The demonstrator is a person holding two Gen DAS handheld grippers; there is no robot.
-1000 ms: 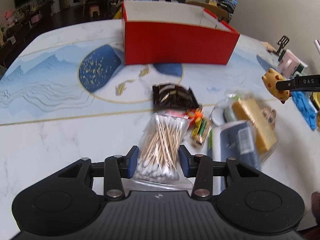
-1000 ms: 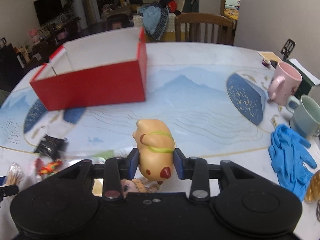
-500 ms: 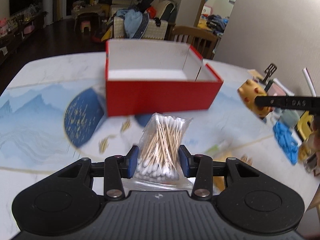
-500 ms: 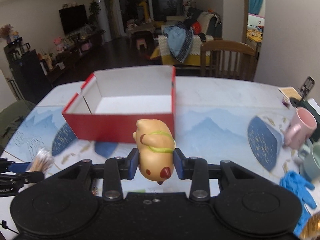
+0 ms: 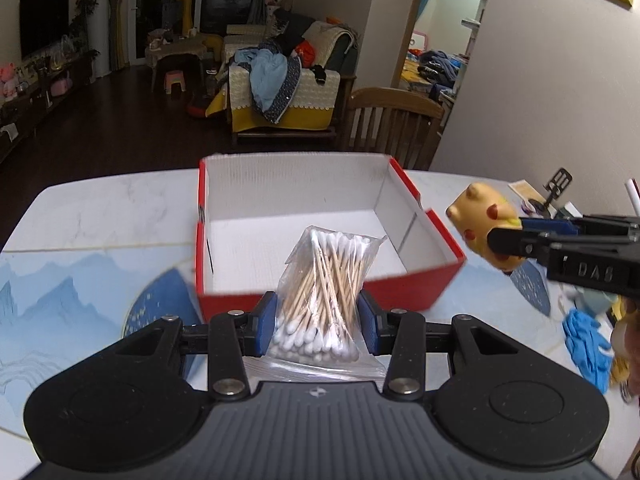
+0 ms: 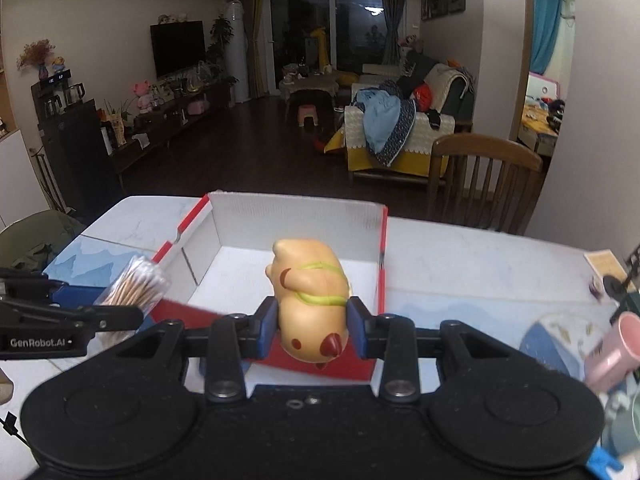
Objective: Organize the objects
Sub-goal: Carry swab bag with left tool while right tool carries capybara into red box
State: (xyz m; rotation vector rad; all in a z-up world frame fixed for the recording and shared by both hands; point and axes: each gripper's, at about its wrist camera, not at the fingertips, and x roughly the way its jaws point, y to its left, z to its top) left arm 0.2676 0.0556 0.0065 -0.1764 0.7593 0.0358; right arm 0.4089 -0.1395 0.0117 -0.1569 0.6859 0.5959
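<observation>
Cotton swabs with wooden stems, packed in a clear plastic bag [image 5: 320, 296], sit pinched between the blue pads of the left gripper [image 5: 318, 324], whose jaws are narrowed onto the bag. In the left wrist view the bag now hangs over the near wall of the open red cardboard box with a white inside [image 5: 424, 288]; a second ago the box stood far across the table, beyond loose clutter. To the right, the right gripper [image 5: 508, 240] carries the tan plastic animal toy with red spots [image 5: 480, 216] beside the box's right wall.

From the right wrist view, the right gripper [image 6: 312, 326] is closed onto the toy [image 6: 310, 300], which is now in front of the box's open interior [image 6: 380, 264] rather than short of it. Both loads look ready to drop in; I'd judge release comes next, once each clears the rim.
</observation>
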